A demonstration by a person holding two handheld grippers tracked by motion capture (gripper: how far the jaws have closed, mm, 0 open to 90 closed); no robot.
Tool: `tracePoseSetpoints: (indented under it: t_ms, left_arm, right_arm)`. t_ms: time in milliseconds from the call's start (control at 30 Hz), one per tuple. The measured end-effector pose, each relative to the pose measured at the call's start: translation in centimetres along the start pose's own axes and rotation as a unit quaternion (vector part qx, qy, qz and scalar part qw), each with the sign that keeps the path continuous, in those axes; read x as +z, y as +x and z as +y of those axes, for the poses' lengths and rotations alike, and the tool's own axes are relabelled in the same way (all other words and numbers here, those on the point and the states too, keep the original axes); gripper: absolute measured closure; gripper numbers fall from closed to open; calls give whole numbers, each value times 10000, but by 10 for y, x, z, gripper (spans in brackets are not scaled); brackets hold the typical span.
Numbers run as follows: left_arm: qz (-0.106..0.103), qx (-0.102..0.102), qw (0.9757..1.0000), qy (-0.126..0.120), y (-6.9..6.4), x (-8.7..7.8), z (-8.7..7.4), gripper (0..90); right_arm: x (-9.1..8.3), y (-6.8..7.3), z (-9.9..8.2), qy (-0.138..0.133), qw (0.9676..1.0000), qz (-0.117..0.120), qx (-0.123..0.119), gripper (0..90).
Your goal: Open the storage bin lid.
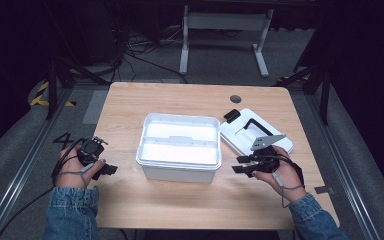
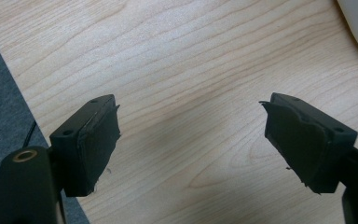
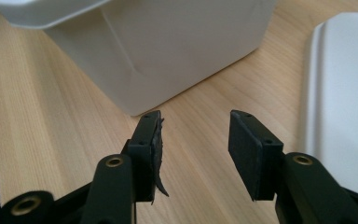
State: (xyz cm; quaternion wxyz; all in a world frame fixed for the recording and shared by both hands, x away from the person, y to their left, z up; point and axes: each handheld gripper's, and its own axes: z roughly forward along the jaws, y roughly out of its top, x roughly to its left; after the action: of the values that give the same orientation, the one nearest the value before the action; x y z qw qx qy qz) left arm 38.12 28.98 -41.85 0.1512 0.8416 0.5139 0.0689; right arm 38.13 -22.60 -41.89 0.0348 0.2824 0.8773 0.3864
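Sitting open at mid-table (image 1: 130,200), long axis running left to right: a white bin (image 1: 179,146), its lid (image 1: 254,134) lying flat just beside its right end. Hovering nearest that lid and the bin's right corner, the right gripper (image 1: 241,164), jaws parted narrowly on nothing, pointing left toward the bin wall. Waiting well apart on the far side, the left gripper (image 1: 108,170), jaws spread wide over bare wood, hand low near the table's left edge. Likely next: the lid.

Bright overhead light, dark surroundings; soft shadows, glare inside box (image 1: 179,142).
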Motion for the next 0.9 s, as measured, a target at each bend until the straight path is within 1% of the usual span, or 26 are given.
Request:
tracePoseSetpoints:
  t_ms: [33, 133, 200, 233, 300, 400, 433, 500, 700, 800, 900]
  left_arm:
    - [13, 35, 10000, 31, 0, 0, 0, 184]
    - [18, 41, 10000, 33, 0, 1, 1, 184]
    - [28, 72, 9999, 72, 0, 1, 1, 184]
    - [24, 40, 10000, 81, -1, 1, 1, 184]
    - [17, 55, 9999, 100, -2, 2, 2, 184]
    - [20, 76, 9999, 113, -3, 4, 2, 184]
    - [62, 95, 9999, 117, -4, 4, 2, 184]
    - [80, 102, 9999, 97, -4, 4, 3, 184]
    - [51, 86, 9999, 87, -4, 6, 4, 184]
    - [55, 67, 10000, 41, -4, 5, 4, 184]
    - [59, 64, 10000, 40, -4, 5, 4, 184]
  right_arm:
    - [3, 1, -2, -17, 10000, 41, 18, 554]
    - [11, 5, -8, -41, 9999, 147, 59, 554]
    - [15, 6, -12, -58, 9998, 162, 42, 554]
    - [17, 6, -13, -58, 9999, 153, 55, 554]
    - [22, 8, -17, 4, 9999, 144, 16, 555]
    - [28, 10, -24, 28, 9998, 174, -3, 554]
    - [30, 10, -25, 30, 9998, 169, -38, 554]
    - [33, 12, -27, 72, 9999, 98, -107, 553]
    - [39, 16, -31, 2, 9996, 67, -274, 546]
    - [42, 18, -32, -3, 9996, 57, -281, 546]
    - [44, 20, -32, -1, 9994, 49, -351, 543]
